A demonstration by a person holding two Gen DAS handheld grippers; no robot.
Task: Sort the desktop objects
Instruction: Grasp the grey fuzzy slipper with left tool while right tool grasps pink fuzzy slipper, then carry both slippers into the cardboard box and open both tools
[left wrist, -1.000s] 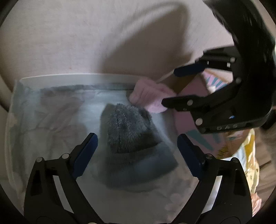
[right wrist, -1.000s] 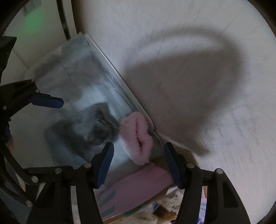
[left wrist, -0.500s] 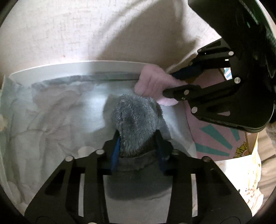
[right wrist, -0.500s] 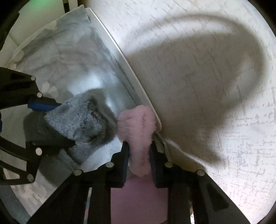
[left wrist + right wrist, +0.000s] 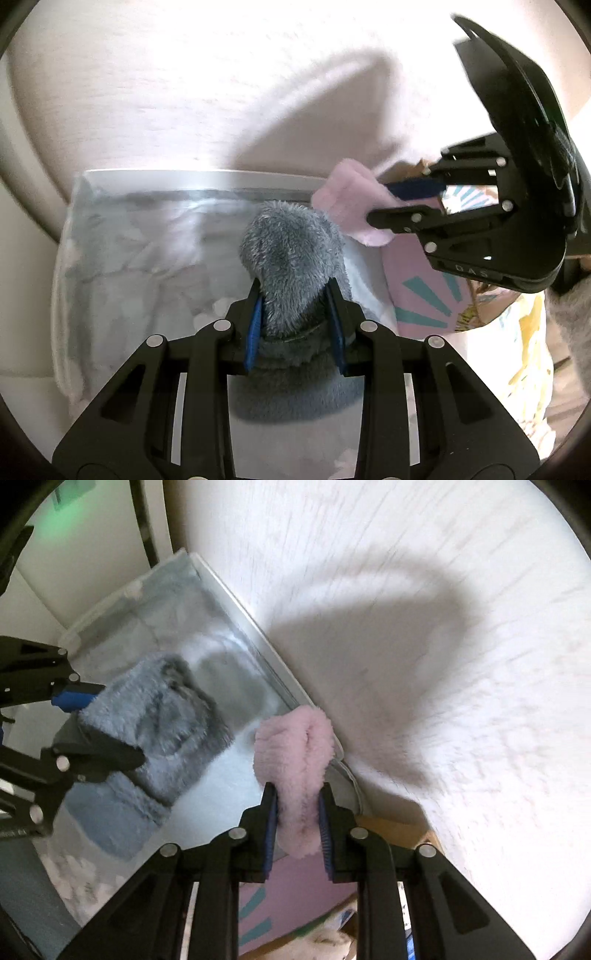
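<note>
Clamped since half a second ago, now lifted: left gripper (image 5: 295, 321) pinching the fluffy grey-blue sock (image 5: 291, 258), right gripper (image 5: 297, 829) pinching the fluffy pink sock (image 5: 295, 760). Both raised higher over the clear plastic-lined white tray (image 5: 147, 177) — apparently clear of its floor, though blurred. Pink sock at the tray's corner — beside the pink sunburst-printed box (image 5: 417, 295).

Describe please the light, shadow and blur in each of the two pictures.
Left wrist view: the surface at the top is overexposed, a broad shadow falls across it, and the grey fuzzy item in the left gripper is sharp.
Right wrist view: streaky motion blur on the pale surface, one large arched shadow; the pink fuzzy item in the right gripper is clear.
</note>
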